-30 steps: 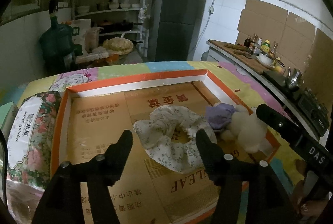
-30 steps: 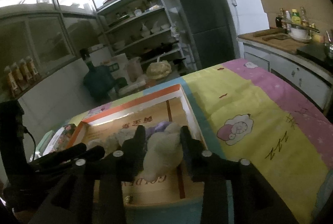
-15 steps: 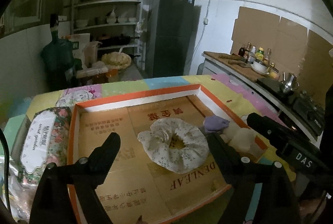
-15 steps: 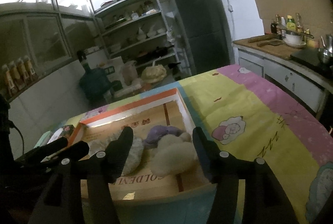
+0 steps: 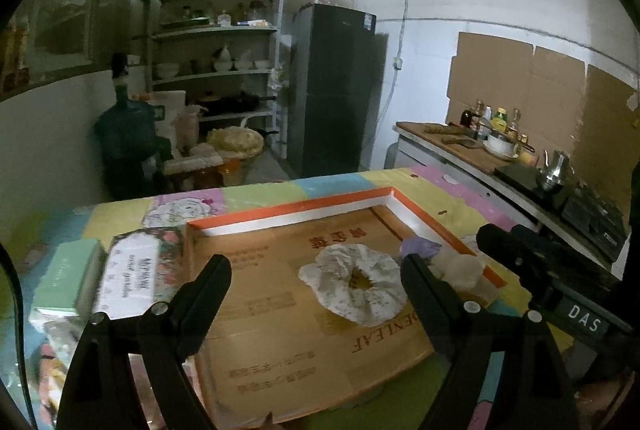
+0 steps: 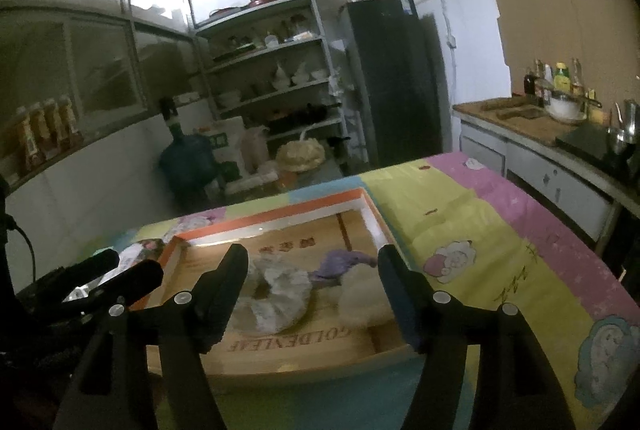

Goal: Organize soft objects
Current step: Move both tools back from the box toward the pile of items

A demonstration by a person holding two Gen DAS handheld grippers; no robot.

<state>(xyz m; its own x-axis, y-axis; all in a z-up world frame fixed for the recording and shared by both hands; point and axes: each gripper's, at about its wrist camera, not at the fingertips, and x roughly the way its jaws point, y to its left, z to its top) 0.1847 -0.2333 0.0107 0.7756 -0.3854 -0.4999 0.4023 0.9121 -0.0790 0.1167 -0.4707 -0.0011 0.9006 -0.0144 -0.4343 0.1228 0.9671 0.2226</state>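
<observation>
Jaws of right hand-held gripper [image 6: 312,262] opening, gripping nothing.

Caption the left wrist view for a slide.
Open left gripper above a cardboard tray holding a floral scrunchie, purple cloth and white fluff.

We see our left gripper [image 5: 314,276] as two matte black, wedge-shaped fingers [image 5: 208,290], each arm carrying silver screw heads. Our right gripper [image 6: 312,270] is built the same, black with round silver screws near the finger bases. From the left view its side bears a white "DAS" label [image 5: 585,319]. A thin black cable [image 6: 22,242] loops at the right view's left edge.
</observation>
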